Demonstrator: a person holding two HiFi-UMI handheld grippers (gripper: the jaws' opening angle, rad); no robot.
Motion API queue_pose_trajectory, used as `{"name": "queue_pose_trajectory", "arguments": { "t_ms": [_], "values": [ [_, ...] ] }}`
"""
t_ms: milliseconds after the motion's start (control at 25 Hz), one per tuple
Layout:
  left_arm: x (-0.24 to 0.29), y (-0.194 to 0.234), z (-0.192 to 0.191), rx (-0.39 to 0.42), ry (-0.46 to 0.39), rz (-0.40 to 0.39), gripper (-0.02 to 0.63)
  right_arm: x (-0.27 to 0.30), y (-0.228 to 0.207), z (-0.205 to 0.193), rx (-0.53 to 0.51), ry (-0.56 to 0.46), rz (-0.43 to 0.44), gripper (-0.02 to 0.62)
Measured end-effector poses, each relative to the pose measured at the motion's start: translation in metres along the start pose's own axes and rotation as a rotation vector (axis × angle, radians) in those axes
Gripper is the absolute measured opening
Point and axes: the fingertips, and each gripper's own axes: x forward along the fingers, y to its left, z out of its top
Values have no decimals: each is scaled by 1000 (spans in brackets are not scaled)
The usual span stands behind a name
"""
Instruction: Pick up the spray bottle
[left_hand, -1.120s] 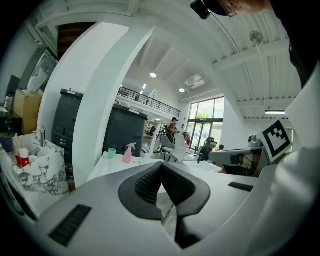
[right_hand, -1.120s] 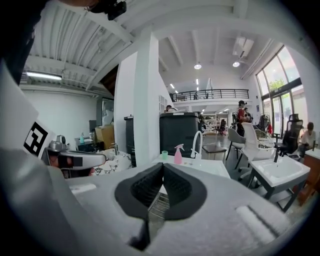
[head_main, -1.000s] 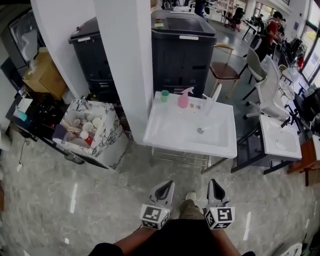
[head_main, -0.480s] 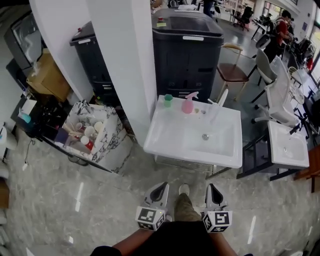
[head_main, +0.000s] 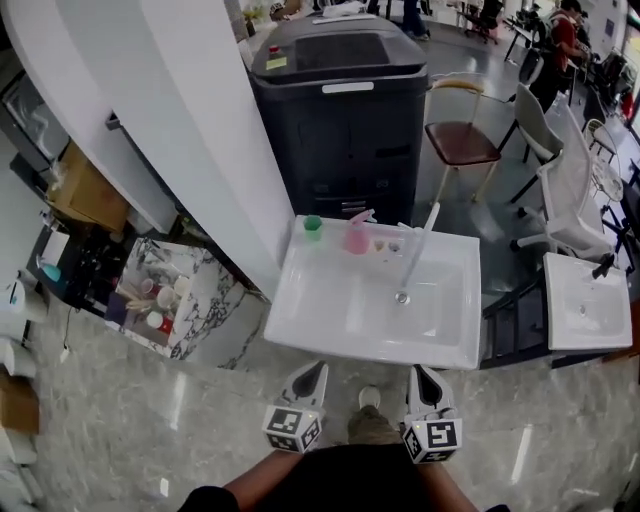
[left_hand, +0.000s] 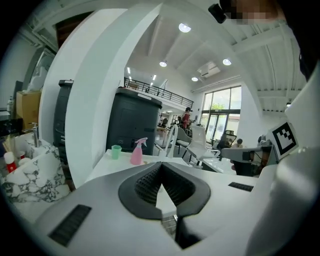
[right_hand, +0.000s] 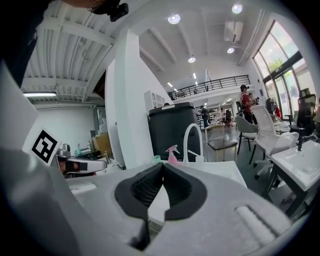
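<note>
Pink plastic spray bottle (head_main: 357, 234): upright on white sink's (head_main: 300, 320) back ledge, between small green cup (head_main: 313, 227) and white curved faucet (head_main: 418, 245). Left gripper (head_main: 311, 370), right gripper (head_main: 419, 372): jaws together, empty, well apart from it. Risk: unopened jaws topple bottle or cup.
</note>
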Motion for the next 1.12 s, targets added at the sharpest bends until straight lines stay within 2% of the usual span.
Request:
{"name": "queue_pose_trajectory", "arguments": {
  "t_ms": [160,280,520,680,880,1000,1120],
  "values": [
    [67,-7,6,-27,27,-27,16,41,-37,5,10,24,12,-2],
    [106,-10,12,-1,32,-25,17,65,-55,12,18,29,29,-2],
    [181,14,29,34,-7,36,17,106,-94,18,18,33,47,-2],
    [228,31,42,-18,-22,74,17,129,-115,22,14,45,53,-2],
    [269,44,53,-4,-50,97,17,155,-128,28,5,52,69,-2],
    [284,56,50,-22,-38,108,18,173,-135,28,15,70,68,-2],
    [299,65,46,-3,-30,116,18,188,-144,27,28,90,67,-2]
  ]
}}
